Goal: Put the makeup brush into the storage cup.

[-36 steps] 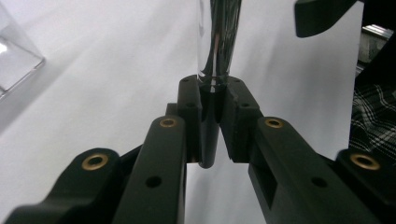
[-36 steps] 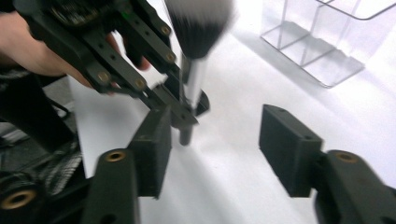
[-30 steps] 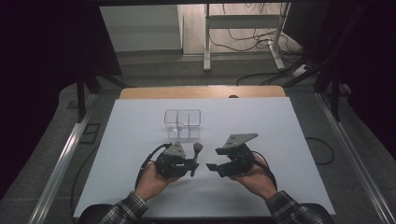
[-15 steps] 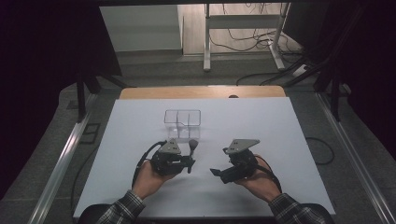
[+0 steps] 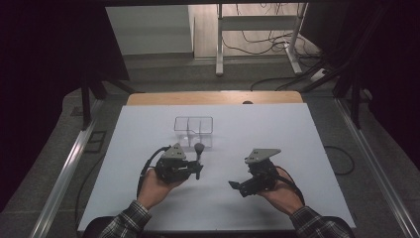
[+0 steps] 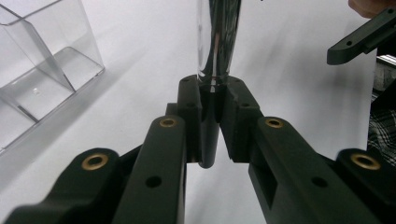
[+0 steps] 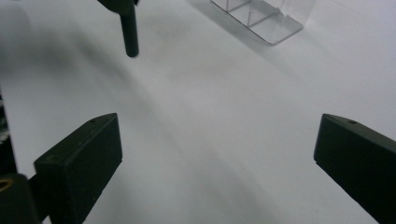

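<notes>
Transparent plastic, two-compartment box point(image 5: 193, 125) stands on the white table point(image 5: 277, 129); no contents are visible in either compartment. Just in front of the box, the left gripper point(image 5: 197, 167) holds a slender tool with a black handle and a shiny metal shaft point(image 5: 199, 151). In the left gripper view, the handle point(image 6: 208, 121) sits upright between the closed jaws, clamped near its lower end, and the metal shaft rises above the jaw tips. The right gripper point(image 5: 237, 185) is well apart from the tool, to its right and nearer the person. Its jaws have just been opening and stand wide, with nothing between them except bare table.
</notes>
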